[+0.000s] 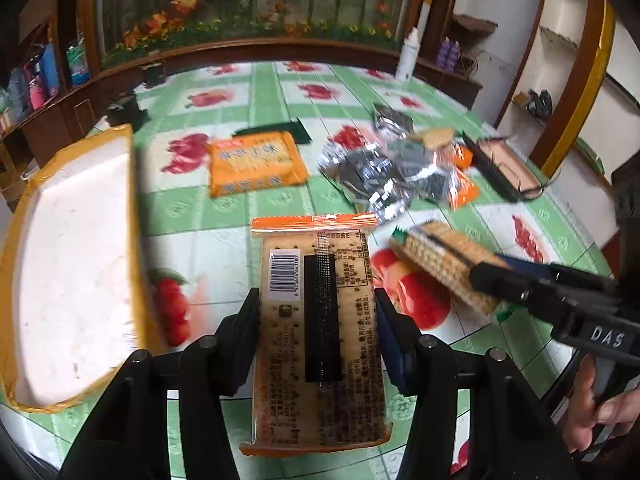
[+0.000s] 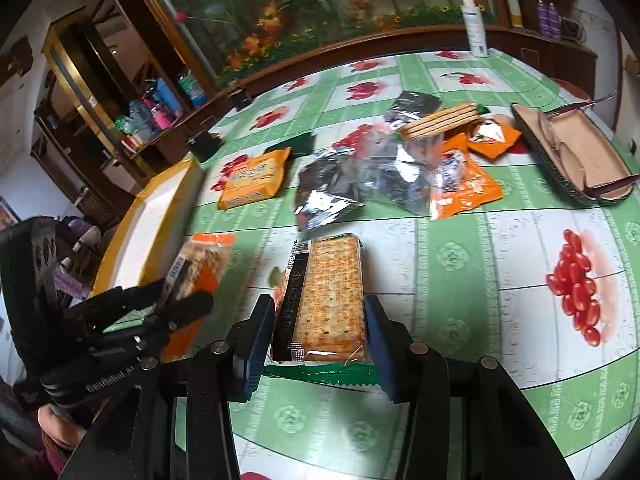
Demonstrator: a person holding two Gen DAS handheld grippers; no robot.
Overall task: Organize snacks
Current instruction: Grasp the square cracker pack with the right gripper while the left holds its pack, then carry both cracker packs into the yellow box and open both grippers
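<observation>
Cracker packs are clamped, orange-wrapped (image 1: 320, 332) in left hand-held gripper (image 1: 316, 340), green-edged (image 2: 328, 300) in right hand-held gripper (image 2: 320, 344); crinkled foil wrappers (image 1: 372, 176) far, white tray (image 1: 72, 264) left.

1. Orange-wrapped cracker pack (image 1: 316, 332): clear back with barcode and a black strip facing up, long axis pointing away, pinched at its sides above the tablecloth.
2. Green-ended cracker pack (image 2: 328, 300): clear wrap showing golden crackers, clamped on both long sides, raised off the cloth.
3. Orange biscuit pack (image 1: 256, 162): lying flat, printed face up, near the tray's far corner.
4. Heap of silver and orange wrappers (image 1: 396, 172): crumpled, torn open, mid-table.
5. Bare cracker stack (image 2: 440, 120): resting atop that heap's far side.
6. White tray with yellow rim (image 1: 72, 260): at left, tilted view.
</observation>
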